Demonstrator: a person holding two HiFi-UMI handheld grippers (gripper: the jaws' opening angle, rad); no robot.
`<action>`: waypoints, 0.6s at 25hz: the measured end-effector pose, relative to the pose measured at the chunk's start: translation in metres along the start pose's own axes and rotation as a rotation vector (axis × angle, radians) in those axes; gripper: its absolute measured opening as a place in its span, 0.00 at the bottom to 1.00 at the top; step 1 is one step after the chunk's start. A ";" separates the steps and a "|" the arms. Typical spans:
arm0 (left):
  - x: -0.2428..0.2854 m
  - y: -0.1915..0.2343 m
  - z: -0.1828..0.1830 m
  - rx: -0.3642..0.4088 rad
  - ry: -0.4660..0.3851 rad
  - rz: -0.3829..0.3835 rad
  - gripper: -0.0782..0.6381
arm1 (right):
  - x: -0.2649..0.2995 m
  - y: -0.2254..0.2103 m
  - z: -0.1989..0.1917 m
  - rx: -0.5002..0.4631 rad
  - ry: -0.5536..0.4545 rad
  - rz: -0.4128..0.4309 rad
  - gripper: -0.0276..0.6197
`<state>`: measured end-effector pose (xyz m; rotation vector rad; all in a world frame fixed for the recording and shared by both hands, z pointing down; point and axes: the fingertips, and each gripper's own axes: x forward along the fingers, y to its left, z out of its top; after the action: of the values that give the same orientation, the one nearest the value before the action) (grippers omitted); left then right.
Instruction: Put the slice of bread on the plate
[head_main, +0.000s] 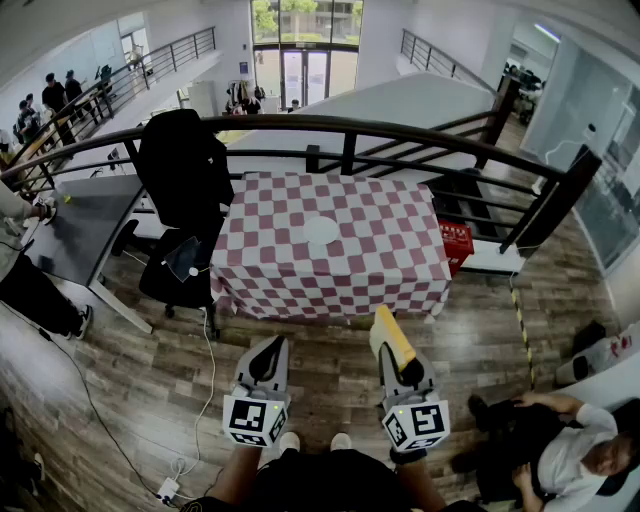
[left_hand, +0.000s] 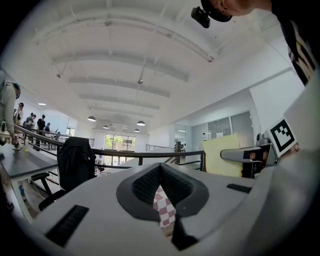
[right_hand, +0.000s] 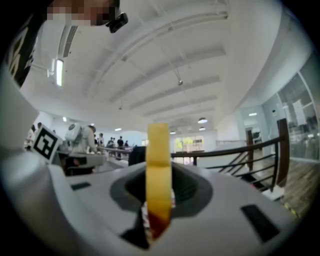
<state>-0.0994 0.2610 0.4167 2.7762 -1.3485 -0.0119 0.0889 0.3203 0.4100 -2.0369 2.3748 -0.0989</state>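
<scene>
Wood floor (head_main: 150, 380) — dark curved railing (head_main: 330, 123) — tall bright windows (head_main: 305, 20)

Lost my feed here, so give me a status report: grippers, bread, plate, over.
Right gripper shut on bread slice, level. Left gripper shut, empty. Plate bare on checked table ahead, not reached. Nothing seen in the way.

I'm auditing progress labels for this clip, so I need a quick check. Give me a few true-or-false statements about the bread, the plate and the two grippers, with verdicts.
1. The right gripper is shut on the slice of bread. True.
2. The bread already lies on the plate. False: the plate is bare, and the bread is in the gripper, short of the table.
3. The left gripper carries a second slice. False: nothing is between its jaws.
4. The plate sits on a red-and-white checked tablecloth. True.
5. The bread is held edge-up between the jaws. True.
</scene>
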 end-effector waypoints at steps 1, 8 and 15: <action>0.001 -0.002 0.000 0.000 0.002 0.004 0.14 | -0.001 -0.003 0.000 0.000 0.001 0.003 0.19; 0.014 -0.022 -0.004 -0.009 0.007 0.036 0.14 | -0.005 -0.026 -0.002 -0.001 0.012 0.030 0.19; 0.020 -0.039 -0.018 -0.003 0.030 0.084 0.14 | -0.004 -0.041 -0.019 0.048 0.020 0.091 0.19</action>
<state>-0.0560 0.2699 0.4333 2.7032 -1.4551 0.0304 0.1287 0.3188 0.4307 -1.9130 2.4471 -0.1740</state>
